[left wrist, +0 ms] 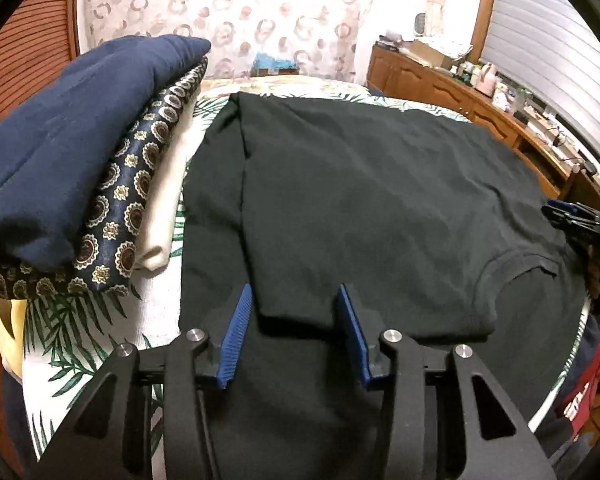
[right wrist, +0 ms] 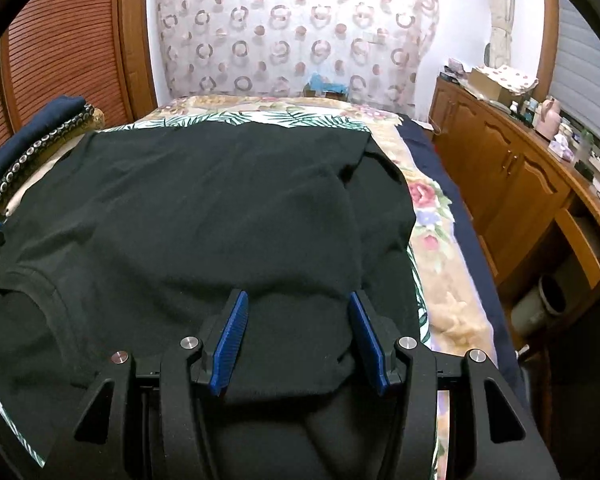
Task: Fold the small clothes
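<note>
- Where the bed (left wrist: 100,344) carries a leaf-print cover, we see a black T-shirt (left wrist: 380,200) spread flat, its sleeves folded inward.
- Our left gripper (left wrist: 294,332) stands partly open, a folded sleeve edge between its blue pads, untouched.
- Our right gripper (right wrist: 298,344) stands partly open over bunched black cloth; whether it grips, we cannot tell.
- Folded clothes (left wrist: 80,168) are stacked just left of the shirt.

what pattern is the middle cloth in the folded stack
Navy patterned cloth with round medallions, clearest in the left wrist view.
</note>
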Motion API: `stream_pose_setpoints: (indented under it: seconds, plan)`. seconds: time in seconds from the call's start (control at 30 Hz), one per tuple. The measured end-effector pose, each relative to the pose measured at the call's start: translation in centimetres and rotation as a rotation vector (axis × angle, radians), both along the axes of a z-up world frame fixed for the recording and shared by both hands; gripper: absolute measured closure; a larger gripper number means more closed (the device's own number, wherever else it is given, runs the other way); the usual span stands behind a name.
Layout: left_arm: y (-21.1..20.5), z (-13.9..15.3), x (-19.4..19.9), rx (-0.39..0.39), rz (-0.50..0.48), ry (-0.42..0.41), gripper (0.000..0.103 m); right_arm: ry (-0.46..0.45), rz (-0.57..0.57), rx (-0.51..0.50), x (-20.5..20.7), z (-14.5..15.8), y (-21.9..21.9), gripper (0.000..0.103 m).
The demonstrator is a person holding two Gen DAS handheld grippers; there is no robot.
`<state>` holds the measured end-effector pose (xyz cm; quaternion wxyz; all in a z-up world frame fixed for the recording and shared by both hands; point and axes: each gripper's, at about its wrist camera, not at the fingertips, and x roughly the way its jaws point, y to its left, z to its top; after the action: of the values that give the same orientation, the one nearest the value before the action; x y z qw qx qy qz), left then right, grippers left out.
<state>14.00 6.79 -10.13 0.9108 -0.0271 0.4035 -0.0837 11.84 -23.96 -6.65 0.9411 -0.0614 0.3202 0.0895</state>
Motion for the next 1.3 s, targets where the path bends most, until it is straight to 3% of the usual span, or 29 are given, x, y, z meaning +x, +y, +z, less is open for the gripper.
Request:
stream_pose_setpoints:
  seconds: [0.2,0.47,0.63,0.67,0.7,0.73,0.93,1.07,1.3]
  plan:
    - [-0.6,-0.3,0.1,0.042,0.02,-0.008,0.056,0.001,0.004,0.015,0.5,0.1,-0.6,0.049]
    - [0.1,-0.4,-0.1,0.011,0.023,-0.014,0.056,-0.012,-0.032,0.048,0.6,0.4,-1.9,0.049]
    - [0.1,-0.3,-0.2,0.001,0.023,-0.015,0.057,0.04,-0.025,0.057,0.3,0.0,-2.5,0.049]
    - [0.0,-0.3,-0.2,0.003,0.013,-0.018,0.062,0.05,-0.017,0.054,0.2,0.0,-2.4,0.049]
    - [-0.1,-0.2,-0.3,0.005,0.002,-0.021,0.076,0.061,-0.002,0.055,0.2,-0.1,-2.3,0.049]
    - [-0.2,-0.1,-0.3,0.009,0.002,-0.022,0.079,0.065,0.012,0.059,0.1,0.1,-2.4,0.049]
    - [-0.2,0.4,-0.5,-0.019,-0.014,-0.026,0.095,0.076,0.056,0.026,-0.1,0.5,-1.5,0.073]
    - [-0.3,1.1,-0.7,-0.025,-0.032,-0.046,0.098,0.066,0.063,0.012,0.1,0.5,-1.9,0.092]
    - [-0.8,3.4,-1.8,-0.05,-0.051,-0.122,0.098,-0.036,0.069,0.025,-1.6,1.6,-1.8,0.095]
